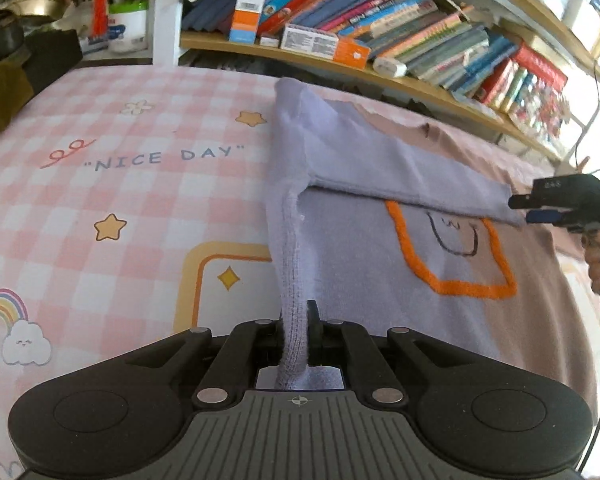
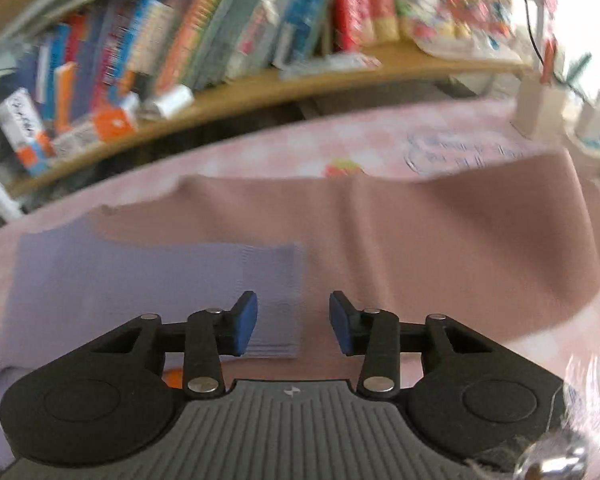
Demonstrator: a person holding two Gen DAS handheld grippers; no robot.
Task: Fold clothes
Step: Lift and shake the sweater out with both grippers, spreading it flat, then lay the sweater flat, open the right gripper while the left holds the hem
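Observation:
A lilac sweater with an orange outline and a drawn smile lies on the pink checked cloth. One sleeve is folded across its chest. My left gripper is shut on the ribbed cuff of the other sleeve, which hangs taut up to the shoulder. My right gripper is open and empty, just above the folded sleeve's cuff end; it also shows at the right edge of the left wrist view. A brown garment lies under and beyond the sweater.
The pink checked cloth with "NICE DAY" print covers the surface. A wooden shelf full of books and boxes runs along the far edge. Cups and clutter stand at the far left.

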